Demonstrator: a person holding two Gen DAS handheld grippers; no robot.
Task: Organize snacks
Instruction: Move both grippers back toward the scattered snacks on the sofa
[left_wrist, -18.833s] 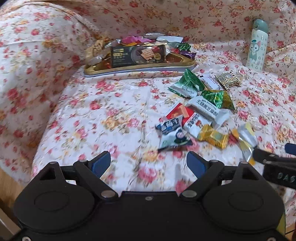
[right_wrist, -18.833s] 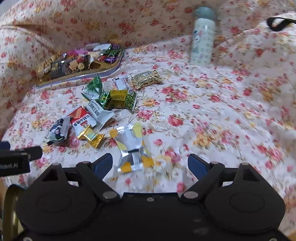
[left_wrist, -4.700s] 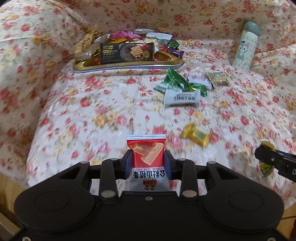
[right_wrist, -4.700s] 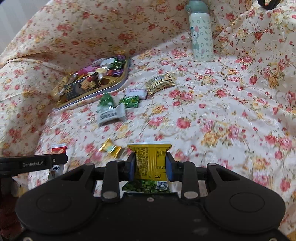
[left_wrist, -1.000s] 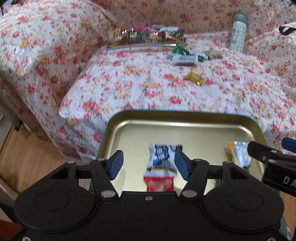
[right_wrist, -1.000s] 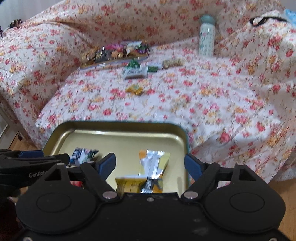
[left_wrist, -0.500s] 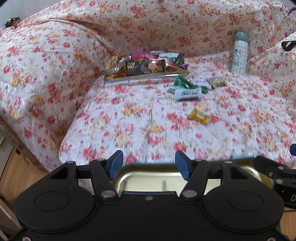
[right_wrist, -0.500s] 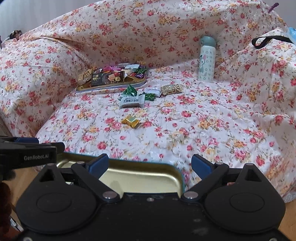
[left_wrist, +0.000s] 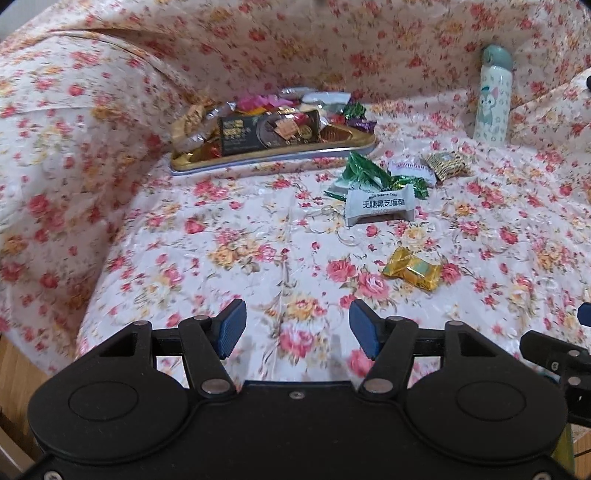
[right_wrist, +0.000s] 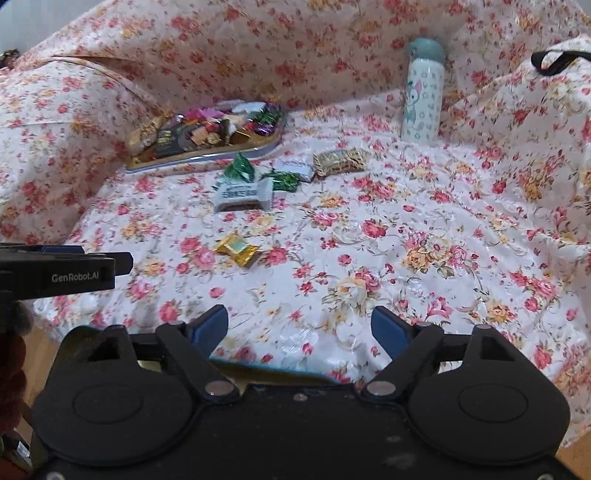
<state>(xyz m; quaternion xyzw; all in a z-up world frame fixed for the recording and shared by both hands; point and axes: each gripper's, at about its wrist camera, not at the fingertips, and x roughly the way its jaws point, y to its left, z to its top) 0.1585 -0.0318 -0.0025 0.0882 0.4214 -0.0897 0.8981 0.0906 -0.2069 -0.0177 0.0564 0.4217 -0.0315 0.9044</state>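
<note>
Loose snacks lie on the flowered sofa cover: a gold candy nearest, then a white packet with black print, green packets, a small white packet and a gold patterned packet. My left gripper is open and empty over the sofa's front edge, short of the gold candy. My right gripper is open with its jaws closing on nothing. A sliver of the near gold tray shows under the right gripper.
A full snack tray sits at the back left of the seat. A white bottle with a cartoon print stands at the back right. A black strap lies on the right cushion. Wooden floor shows below.
Both grippers have moved forward over the sofa's front edge, so the snacks look closer. The near gold tray has almost dropped out of view. The right jaws stand narrower.
</note>
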